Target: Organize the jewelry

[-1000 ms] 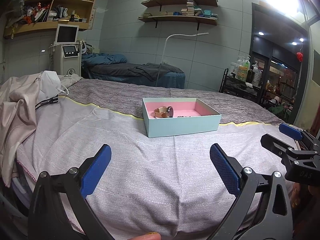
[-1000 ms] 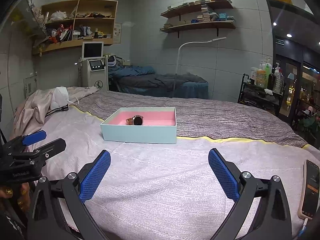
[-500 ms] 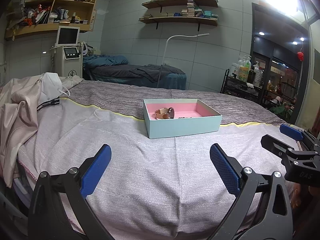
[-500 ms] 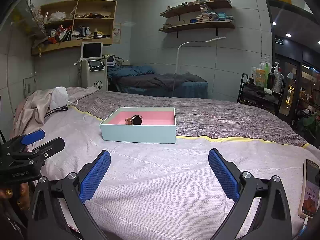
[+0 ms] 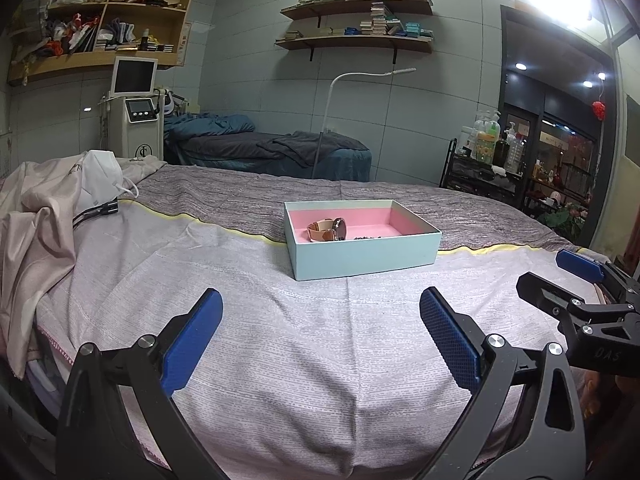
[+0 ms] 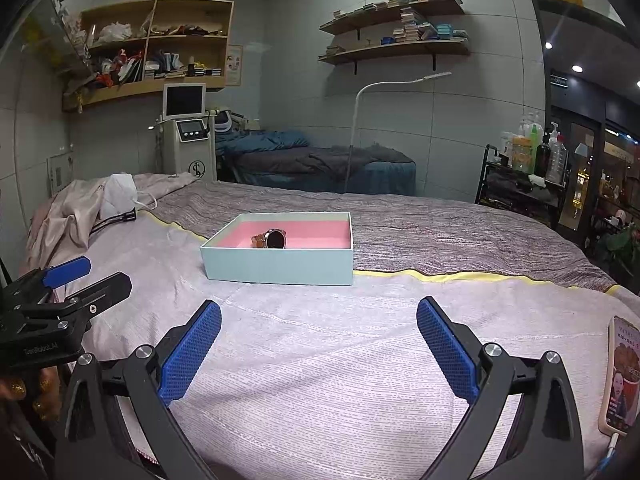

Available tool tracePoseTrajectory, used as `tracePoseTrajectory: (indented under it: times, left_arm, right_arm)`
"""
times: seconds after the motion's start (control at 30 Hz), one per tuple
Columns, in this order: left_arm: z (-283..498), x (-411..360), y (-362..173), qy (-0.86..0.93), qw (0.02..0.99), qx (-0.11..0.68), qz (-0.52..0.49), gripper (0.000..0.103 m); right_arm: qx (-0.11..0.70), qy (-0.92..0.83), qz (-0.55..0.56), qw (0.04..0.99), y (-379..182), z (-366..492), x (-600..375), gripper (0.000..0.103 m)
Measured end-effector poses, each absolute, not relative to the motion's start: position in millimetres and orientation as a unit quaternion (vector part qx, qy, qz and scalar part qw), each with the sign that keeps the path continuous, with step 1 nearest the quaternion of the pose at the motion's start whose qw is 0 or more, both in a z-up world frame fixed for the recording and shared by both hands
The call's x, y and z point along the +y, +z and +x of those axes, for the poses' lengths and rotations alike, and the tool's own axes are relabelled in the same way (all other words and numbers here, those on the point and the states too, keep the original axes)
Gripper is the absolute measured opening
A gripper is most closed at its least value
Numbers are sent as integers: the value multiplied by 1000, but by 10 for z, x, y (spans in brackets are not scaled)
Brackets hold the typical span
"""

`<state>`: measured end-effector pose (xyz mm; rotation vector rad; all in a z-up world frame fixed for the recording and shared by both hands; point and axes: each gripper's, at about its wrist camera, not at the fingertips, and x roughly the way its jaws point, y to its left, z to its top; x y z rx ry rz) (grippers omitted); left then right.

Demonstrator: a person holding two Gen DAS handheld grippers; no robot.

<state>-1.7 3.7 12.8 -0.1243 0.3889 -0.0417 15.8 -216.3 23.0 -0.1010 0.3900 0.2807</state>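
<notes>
**Both grippers empty, jewelry sits in the box**

Left to right:

- Clothes pile (image 5: 36, 216) with a white mask (image 5: 100, 176) on top lies at the bed's left edge, well apart from the work area. Not in my way.
- My left gripper (image 5: 320, 332) is spread wide, nothing between the pads. It hangs low over the bed (image 5: 280, 360), aimed at the box, so a straight reach forward is possible.
- Box (image 5: 364, 256) sits mid-bed across the yellow seam, open side up, pink lining. Watch (image 5: 328, 230) lies inside near the left-back part, on its side with the strap looped. A small dark chain-like item (image 5: 366, 237) lies just right of it; too small to identify.
- My right gripper (image 6: 318, 334) is likewise spread and empty, level with the left one, also facing the box.
- Phone (image 6: 620, 376) lies at the bed's right edge, cable attached, clear of the reach path.

My read: no loose jewelry visible on the bed, so sorting looks done or near it.
</notes>
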Motion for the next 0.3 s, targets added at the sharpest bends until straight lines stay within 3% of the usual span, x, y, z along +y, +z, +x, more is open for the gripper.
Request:
tracePoseTrajectory:
  times: [0.3]
  left_arm:
    - [5,36,136,-28,977,200,-66,97]
  right_arm:
    - [195,140,-51,970,224,159,-2160,96]
